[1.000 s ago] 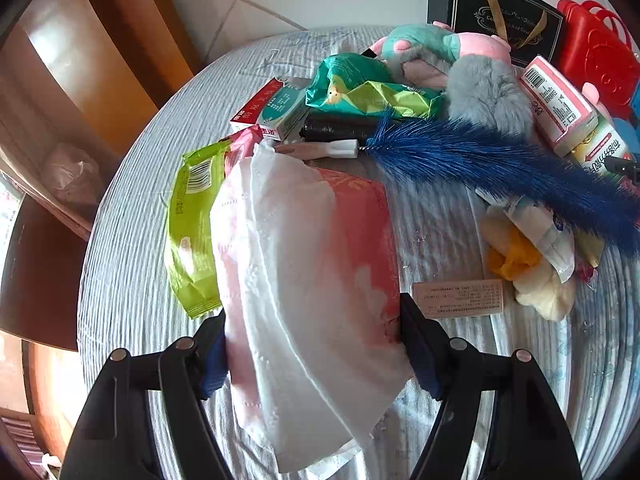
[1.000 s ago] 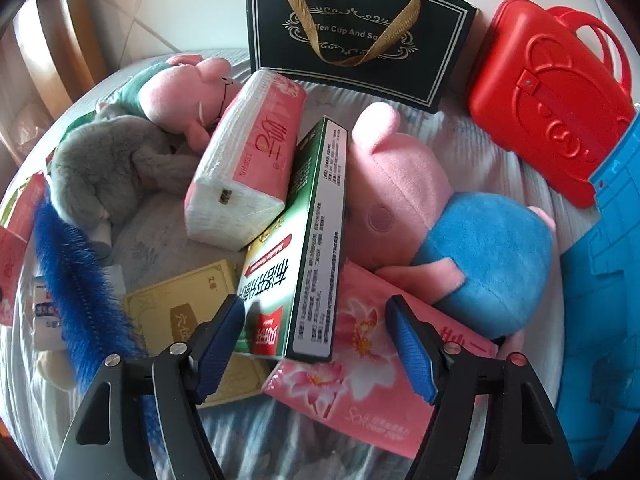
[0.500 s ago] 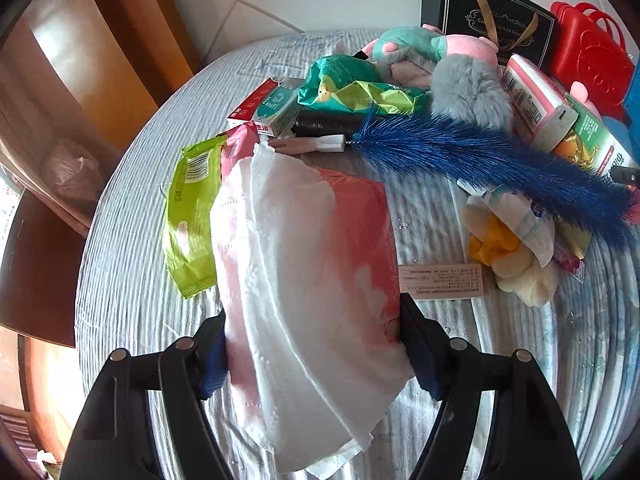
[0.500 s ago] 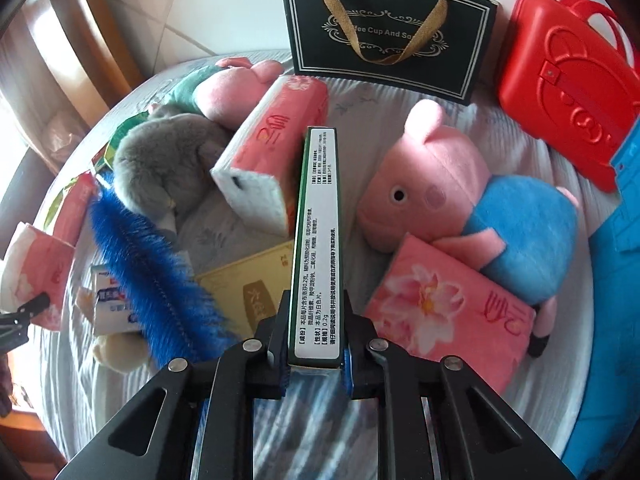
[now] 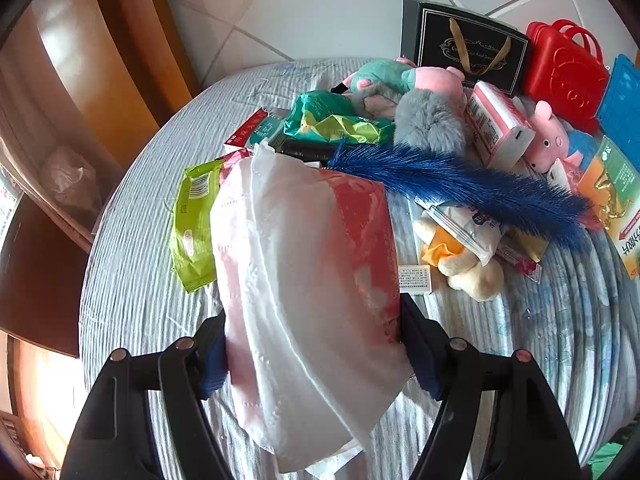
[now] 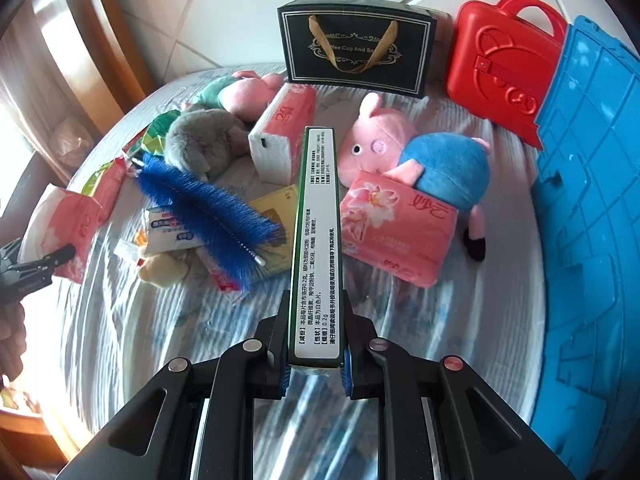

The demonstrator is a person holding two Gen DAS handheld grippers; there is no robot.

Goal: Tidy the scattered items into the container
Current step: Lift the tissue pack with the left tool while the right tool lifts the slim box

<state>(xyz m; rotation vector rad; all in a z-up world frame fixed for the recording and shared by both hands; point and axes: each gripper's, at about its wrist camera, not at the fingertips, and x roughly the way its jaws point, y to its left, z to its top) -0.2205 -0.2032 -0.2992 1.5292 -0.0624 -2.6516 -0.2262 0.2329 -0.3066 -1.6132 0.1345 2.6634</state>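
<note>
Gripping the medicine box point(image 6: 316, 240) edgewise, right gripper point(image 6: 314, 364).

A home: a round tabletop point(image 6: 400, 320) under a striped cloth, strewn with plush toys point(image 6: 400, 152), tissue packs point(image 6: 396, 224) and snack bags point(image 5: 340, 124), on white floor tiles point(image 5: 320, 8) beside wooden furniture point(image 5: 100, 52).

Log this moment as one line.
left hand-held gripper: holds tissue pack | right hand-held gripper: holds medicine box | blue bin: unreached
</note>
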